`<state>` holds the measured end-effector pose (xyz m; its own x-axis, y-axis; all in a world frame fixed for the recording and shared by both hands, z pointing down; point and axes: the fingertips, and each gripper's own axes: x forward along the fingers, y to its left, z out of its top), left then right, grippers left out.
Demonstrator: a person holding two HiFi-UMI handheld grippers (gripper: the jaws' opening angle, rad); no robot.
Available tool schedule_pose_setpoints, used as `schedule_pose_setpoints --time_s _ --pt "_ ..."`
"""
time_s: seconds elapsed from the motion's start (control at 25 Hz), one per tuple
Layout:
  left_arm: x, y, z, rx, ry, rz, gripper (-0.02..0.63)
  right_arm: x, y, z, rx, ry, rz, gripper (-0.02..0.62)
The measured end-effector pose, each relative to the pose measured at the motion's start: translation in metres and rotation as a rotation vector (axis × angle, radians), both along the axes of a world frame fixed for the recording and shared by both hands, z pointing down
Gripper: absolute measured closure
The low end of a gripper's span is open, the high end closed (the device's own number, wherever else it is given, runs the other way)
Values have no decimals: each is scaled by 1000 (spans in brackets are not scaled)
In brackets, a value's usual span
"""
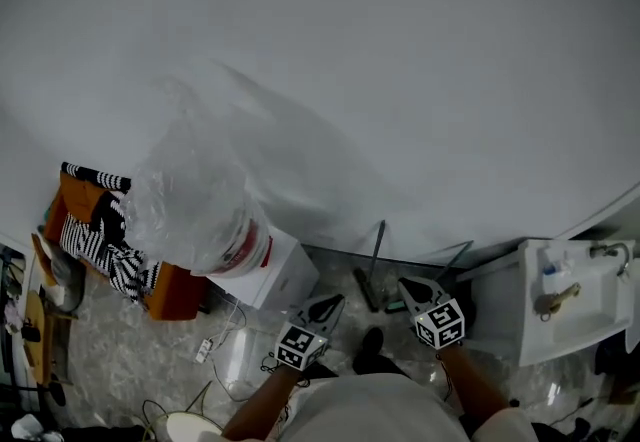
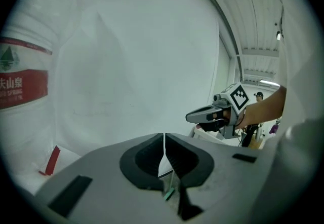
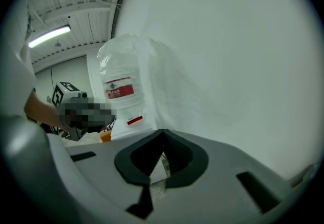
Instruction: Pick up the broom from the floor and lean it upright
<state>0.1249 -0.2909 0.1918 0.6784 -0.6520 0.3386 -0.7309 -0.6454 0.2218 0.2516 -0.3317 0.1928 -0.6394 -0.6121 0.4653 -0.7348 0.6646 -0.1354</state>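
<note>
Both jaw pairs are closed and grip nothing: the left hand-held gripper [image 1: 328, 307] shows only a hairline slit between its dark pads in its own view, and the right hand-held gripper [image 1: 410, 287] has its pads pressed together with no object in them.

Taking the white box [image 1: 275, 275] that carries the wrapped water bottle [image 1: 200, 210] as the landmark, the broom [image 1: 377, 255] stands a little to the right of the box, at the foot of the wall [image 1: 420, 80]. It shows as a slim grey pole. Its long axis runs up the wall, close to vertical with the top tipped slightly away from the box, and its dark lower end rests on the floor [image 1: 345, 280]. By this reading it is already leaning upright, not lying down.

The left hand-held gripper hangs just off the box's near right corner, and the right one is further from the box, past the pole. So the pole rises between the two, ahead of them toward the wall and lower down, and neither tip is plainly the nearer. Any correcting touch would mean reaching forward and down.

A second pole [image 1: 455, 258] slants further from the box; what it belongs to cannot be told
</note>
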Motion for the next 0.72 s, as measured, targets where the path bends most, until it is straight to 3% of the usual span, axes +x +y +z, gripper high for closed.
schedule_pose_setpoints --time_s 0.2,0.44,0.72 --pt "-37 30 -18 -32 40 48 597 -28 39 -22 24 5 91 595" --pt "-66 72 -36 -4 44 169 597 -66 104 -40 54 22 176 595" --pt "-85 105 -46 2 62 235 597 -68 173 -50 68 41 278 595"
